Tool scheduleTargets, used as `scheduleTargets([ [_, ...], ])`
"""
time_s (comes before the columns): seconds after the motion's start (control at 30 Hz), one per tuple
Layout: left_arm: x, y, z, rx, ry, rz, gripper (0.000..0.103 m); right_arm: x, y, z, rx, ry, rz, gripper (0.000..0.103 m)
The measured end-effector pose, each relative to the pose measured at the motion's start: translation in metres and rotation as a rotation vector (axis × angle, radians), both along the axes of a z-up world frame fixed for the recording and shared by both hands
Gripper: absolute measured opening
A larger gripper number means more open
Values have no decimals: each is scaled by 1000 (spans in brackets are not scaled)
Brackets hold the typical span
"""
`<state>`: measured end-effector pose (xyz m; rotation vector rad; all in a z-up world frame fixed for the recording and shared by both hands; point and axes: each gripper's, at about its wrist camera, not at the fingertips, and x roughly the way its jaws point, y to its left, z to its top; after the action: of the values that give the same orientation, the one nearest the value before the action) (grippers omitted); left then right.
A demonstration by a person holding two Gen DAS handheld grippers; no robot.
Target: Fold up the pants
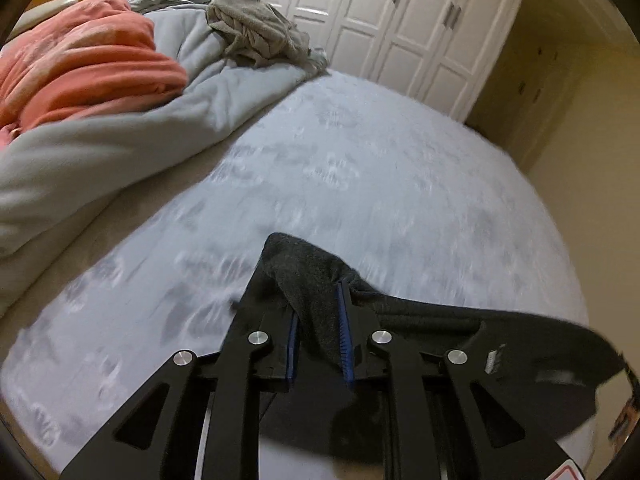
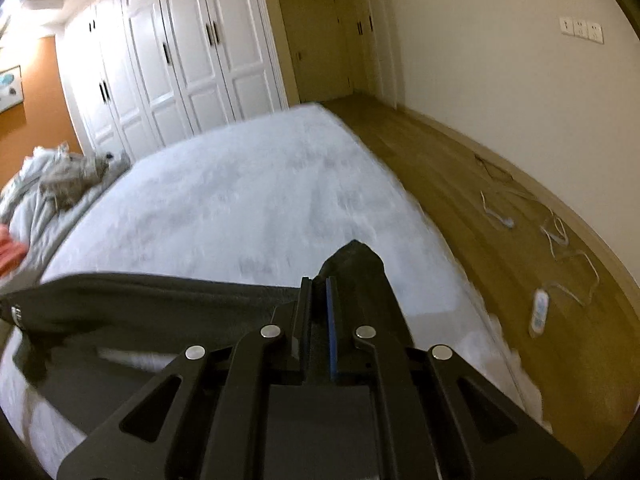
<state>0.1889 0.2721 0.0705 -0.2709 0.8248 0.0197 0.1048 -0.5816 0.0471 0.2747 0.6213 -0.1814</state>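
I see a grey duvet (image 1: 120,128) and coral blanket (image 1: 80,64) heaped on the bed (image 1: 360,168), white wardrobes (image 2: 180,60) behind, cables (image 2: 560,240) on the floor (image 2: 460,168).

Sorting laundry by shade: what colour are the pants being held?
Dark charcoal, nearly black pants; clearest in the left wrist view.

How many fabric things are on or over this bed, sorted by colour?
Black: 1, the pants, held up by the left tool and the right tool
Pink: 1, the blanket
Pale blue-grey: 1, the duvet
Grey-brown: 1, the crumpled garment
Total: 4
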Motion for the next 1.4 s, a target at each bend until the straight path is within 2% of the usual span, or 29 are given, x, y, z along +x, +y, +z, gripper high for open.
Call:
scheduleTargets([
  [0.07,-24,2,-22,26,44,-33,28,-19,-1,-23,28,58,-7,9],
  [0.1,-35,5,-34,1,66,-44,45,-28,0,-32,35,78,-15,12],
  [0.13,-44,10,-44,-26,83,-29,51,-40,0,-42,47,96,-36,15],
  [0.2,-60,22,-56,-83,74,30,55,-60,-1,-54,87,108,-79,15],
  [0.27,-73,36,-65,-185,67,77,56,-75,-2,-57,125,98,-106,17],
  [0.3,-78,41,-68,-242,66,98,56,-85,2,-57,145,97,-119,23],
  [0.33,-82,45,-69,-274,63,110,56,-93,7,-56,151,87,-119,38],
  [0.37,-84,47,-70,-304,58,116,57,-98,13,-53,147,73,-119,47],
  [0.4,-83,45,-73,-342,55,115,62,-101,19,-52,143,62,-115,61],
  [0.47,-77,44,-80,-408,75,128,68,-109,33,-48,154,36,-96,63],
  [0.6,-60,33,-98,-627,144,115,68,-120,51,-53,233,19,-84,63],
  [0.7,-57,29,-98,-685,171,123,68,-126,49,-57,289,31,-108,63],
  [0.8,-49,30,-99,-711,208,145,68,-129,42,-56,320,39,-123,63],
  [0.87,-43,33,-102,-742,228,156,68,-123,33,-56,379,48,-134,63],
  [0.97,-40,30,-101,-766,234,168,64,-101,24,-63,442,94,-162,63],
  [1.03,-36,28,-99,-765,234,154,42,-87,20,-68,465,106,-177,63],
  [1.1,-32,27,-99,-740,247,133,0,-72,14,-76,510,108,-189,61],
  [1.17,-25,27,-97,-714,266,132,0,-50,10,-90,536,159,-203,37],
  [1.2,-22,27,-95,-692,265,144,0,-40,9,-98,541,190,-206,3],
  [1.27,-8,30,-79,-650,251,139,0,-25,8,-99,537,202,-213,2],
  [1.3,-2,32,-65,-646,222,126,0,-23,10,-77,516,117,-191,2],
  [1.33,3,36,-38,-627,148,103,0,-25,11,-59,505,45,-162,2],
  [1.37,4,39,-11,-602,66,83,0,-30,15,-28,488,-65,-117,2],
  [1.4,2,42,5,-585,12,64,0,-34,18,-8,472,-122,-92,2],
])
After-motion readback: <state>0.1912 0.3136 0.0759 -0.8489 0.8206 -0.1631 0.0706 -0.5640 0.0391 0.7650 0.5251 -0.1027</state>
